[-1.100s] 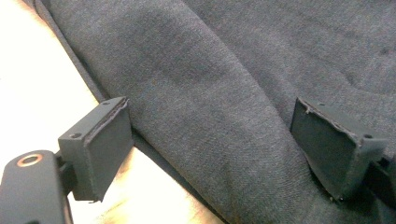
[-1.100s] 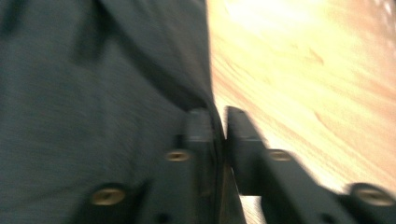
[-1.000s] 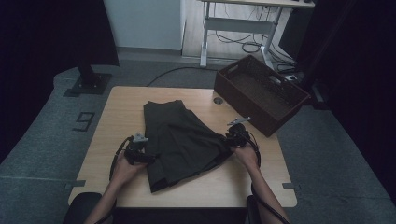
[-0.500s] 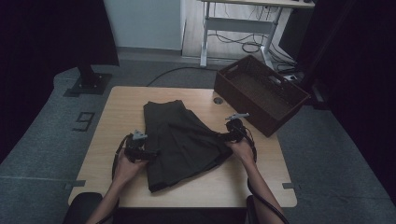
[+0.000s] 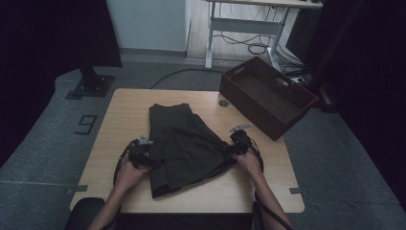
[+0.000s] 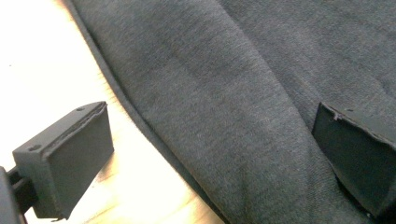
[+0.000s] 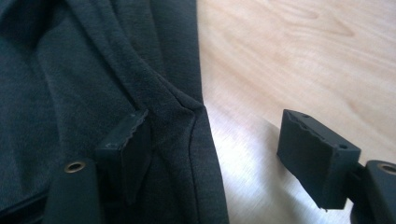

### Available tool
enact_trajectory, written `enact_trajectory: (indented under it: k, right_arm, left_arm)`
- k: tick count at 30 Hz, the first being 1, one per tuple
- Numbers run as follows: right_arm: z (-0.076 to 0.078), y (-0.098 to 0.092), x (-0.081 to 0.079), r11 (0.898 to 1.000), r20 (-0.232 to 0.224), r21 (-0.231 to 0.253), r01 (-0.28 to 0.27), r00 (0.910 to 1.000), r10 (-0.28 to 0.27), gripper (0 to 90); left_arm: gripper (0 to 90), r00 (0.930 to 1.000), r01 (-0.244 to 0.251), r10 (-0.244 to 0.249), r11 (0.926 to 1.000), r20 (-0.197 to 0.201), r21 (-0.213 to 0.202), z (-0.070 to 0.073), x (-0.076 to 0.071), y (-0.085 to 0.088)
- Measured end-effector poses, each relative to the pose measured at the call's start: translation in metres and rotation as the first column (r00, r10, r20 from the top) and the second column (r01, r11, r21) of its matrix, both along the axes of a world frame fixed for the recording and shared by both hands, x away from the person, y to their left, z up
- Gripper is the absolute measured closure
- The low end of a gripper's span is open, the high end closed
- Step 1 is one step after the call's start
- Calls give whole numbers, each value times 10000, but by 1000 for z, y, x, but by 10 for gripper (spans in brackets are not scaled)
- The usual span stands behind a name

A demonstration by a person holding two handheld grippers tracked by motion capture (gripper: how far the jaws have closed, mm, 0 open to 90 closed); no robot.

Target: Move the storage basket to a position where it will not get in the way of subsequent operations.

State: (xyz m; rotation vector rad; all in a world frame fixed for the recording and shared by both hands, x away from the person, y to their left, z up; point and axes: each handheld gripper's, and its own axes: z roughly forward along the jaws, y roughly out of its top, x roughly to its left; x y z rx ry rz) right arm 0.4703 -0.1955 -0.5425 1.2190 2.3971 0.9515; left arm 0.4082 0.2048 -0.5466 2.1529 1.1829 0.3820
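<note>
A dark grey folded garment lies flat in the middle of a pale wooden worktop, narrower at the far end and fanning wider toward the person seated at the near edge. The person's two forearms reach in from below, each hand holding a gripper at one side of the cloth. The left gripper sits at the garment's left edge, about halfway along its length. In the left gripper view its jaws are spread wide and have just been opening: one black pad hangs over bare wood, the other over the grey fabric, and the hemmed edge of the cloth runs diagonally between them without being pinched. The right gripper rests at the garment's right corner. In the right gripper view its jaws also stand apart and have just been opening: one pad lies on a creased fold of the cloth, the other is over bare wood, with the fabric's edge between them, not squeezed. Off the worktop's far right corner stands an open dark brown box, well apart from the garment.
</note>
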Motion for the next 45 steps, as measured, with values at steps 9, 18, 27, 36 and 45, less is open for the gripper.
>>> enact_trajectory:
  k: [9,18,27,36,45]
  right_arm:
    - [-1,2,-48,9988,67,52,-481,9988,481,264]
    - [1,2,-93,9964,-64,31,-845,9964,845,320]
    - [41,7,-78,9841,156,1405,-1085,9941,1073,392]
    - [53,61,-30,9807,392,1369,-1392,9901,1351,421]
    - [38,72,-17,9887,-193,1081,-1043,9941,1070,823]
  left_arm:
    - [0,9999,59,-58,9999,-133,87,1,-2,12]
    - [0,9986,246,-232,9993,-473,295,5,-15,10]
    - [188,9985,546,-545,9985,61,-67,31,-3,9]
    - [311,9971,624,-634,9978,-429,-246,23,24,1]
    - [817,9995,212,-212,9998,-246,-9,23,25,-10]
